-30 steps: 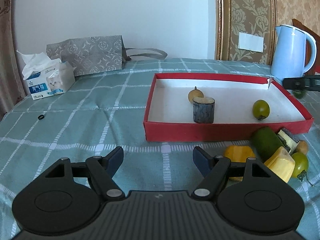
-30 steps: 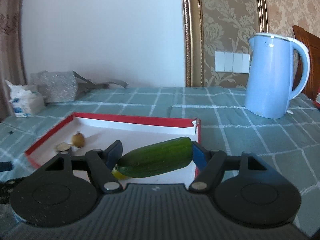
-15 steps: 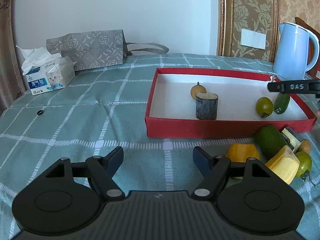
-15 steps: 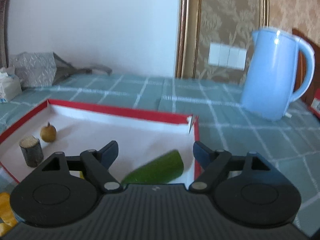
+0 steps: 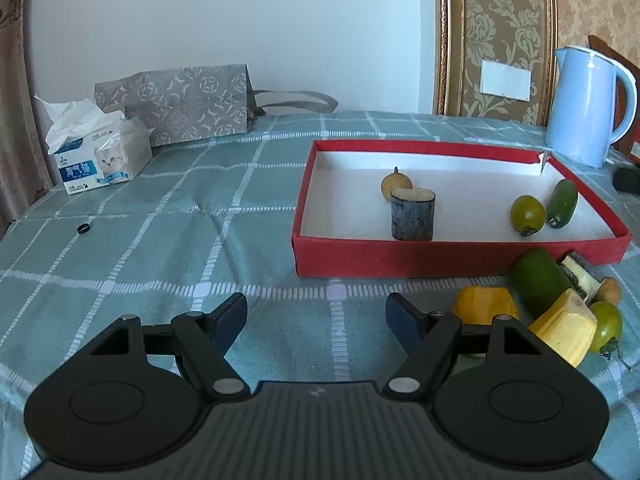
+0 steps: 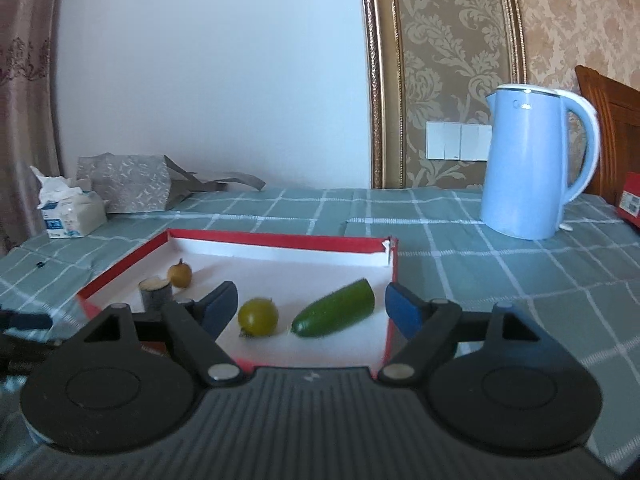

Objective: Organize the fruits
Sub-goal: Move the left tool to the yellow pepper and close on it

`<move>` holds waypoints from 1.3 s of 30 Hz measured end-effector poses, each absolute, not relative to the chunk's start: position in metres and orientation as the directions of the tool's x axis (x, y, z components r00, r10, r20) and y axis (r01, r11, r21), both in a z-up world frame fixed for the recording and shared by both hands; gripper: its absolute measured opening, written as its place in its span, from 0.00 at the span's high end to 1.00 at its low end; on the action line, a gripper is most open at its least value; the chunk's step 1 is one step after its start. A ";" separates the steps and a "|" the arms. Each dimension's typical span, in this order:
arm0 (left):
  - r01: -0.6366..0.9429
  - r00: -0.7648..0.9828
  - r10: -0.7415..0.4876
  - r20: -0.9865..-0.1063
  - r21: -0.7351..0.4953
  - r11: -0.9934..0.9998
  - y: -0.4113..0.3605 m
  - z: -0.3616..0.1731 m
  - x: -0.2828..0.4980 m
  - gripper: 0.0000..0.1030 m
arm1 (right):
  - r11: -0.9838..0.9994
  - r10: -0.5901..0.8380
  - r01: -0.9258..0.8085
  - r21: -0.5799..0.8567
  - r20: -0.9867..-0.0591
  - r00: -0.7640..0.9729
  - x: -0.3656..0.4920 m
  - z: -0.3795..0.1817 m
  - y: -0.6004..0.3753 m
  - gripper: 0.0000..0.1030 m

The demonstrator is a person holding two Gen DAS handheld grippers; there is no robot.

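Observation:
A red box (image 5: 440, 258) with a white floor holds a small cucumber (image 5: 562, 203), a green tomato (image 5: 527, 214), a grey stump piece (image 5: 413, 219) and a brown round fruit (image 5: 394, 185). The right wrist view shows the same cucumber (image 6: 334, 313), tomato (image 6: 258, 316) and box (image 6: 276, 237). My right gripper (image 6: 311, 311) is open and empty above the box's near edge. My left gripper (image 5: 316, 317) is open and empty over the cloth. Beside the box lie a larger cucumber (image 5: 540, 278), two yellow pieces (image 5: 486, 310), a green tomato (image 5: 606, 325) and other small items.
A blue kettle (image 6: 532, 164) stands behind the box at the right. A tissue box (image 5: 98, 156) and a grey paper bag (image 5: 180, 104) stand at the back left. A small black ring (image 5: 83, 228) lies on the green checked tablecloth (image 5: 160, 248).
My right gripper opened and let go of the small cucumber, which now lies in the box beside the green tomato. The right gripper pulled back. The left gripper barely moved.

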State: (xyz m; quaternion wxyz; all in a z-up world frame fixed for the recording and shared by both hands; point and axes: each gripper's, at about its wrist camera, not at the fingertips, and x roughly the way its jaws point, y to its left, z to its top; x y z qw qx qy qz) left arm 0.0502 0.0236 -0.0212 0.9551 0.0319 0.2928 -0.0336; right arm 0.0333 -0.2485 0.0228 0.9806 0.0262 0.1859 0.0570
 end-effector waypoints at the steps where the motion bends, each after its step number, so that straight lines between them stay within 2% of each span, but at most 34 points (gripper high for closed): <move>1: 0.091 0.830 -0.055 -0.555 0.037 0.995 0.024 -0.020 0.048 0.26 | 0.991 0.127 -0.108 0.075 -0.355 0.926 0.026 0.020 -0.251 0.22; 7: 0.142 0.860 -0.109 -0.499 0.029 0.989 0.018 -0.017 0.027 0.26 | 0.987 0.158 -0.135 0.092 -0.329 0.931 0.007 0.012 -0.258 0.22; 11: 0.161 0.861 -0.087 -0.501 0.107 0.981 0.003 -0.020 0.028 0.26 | 0.981 0.188 -0.156 0.117 -0.354 0.916 0.009 0.009 -0.257 0.21; 16: 0.205 0.866 -0.116 -0.485 0.133 0.970 -0.009 -0.019 0.025 0.26 | 0.977 0.205 -0.169 0.127 -0.368 0.907 0.009 0.006 -0.255 0.20; 29: 0.201 0.869 -0.126 -0.478 0.110 0.973 -0.006 -0.014 0.023 0.26 | 0.974 0.219 -0.177 0.141 -0.393 0.893 0.011 0.004 -0.255 0.18; 33: 0.261 0.853 -0.169 -0.494 0.123 0.957 -0.015 -0.014 0.026 0.26 | 0.976 0.211 -0.170 0.139 -0.390 0.896 0.010 0.004 -0.255 0.14; 39: 0.362 0.826 -0.237 -0.512 0.159 0.919 -0.033 -0.016 0.034 0.26 | 0.976 0.210 -0.165 0.145 -0.394 0.895 0.010 0.004 -0.256 0.14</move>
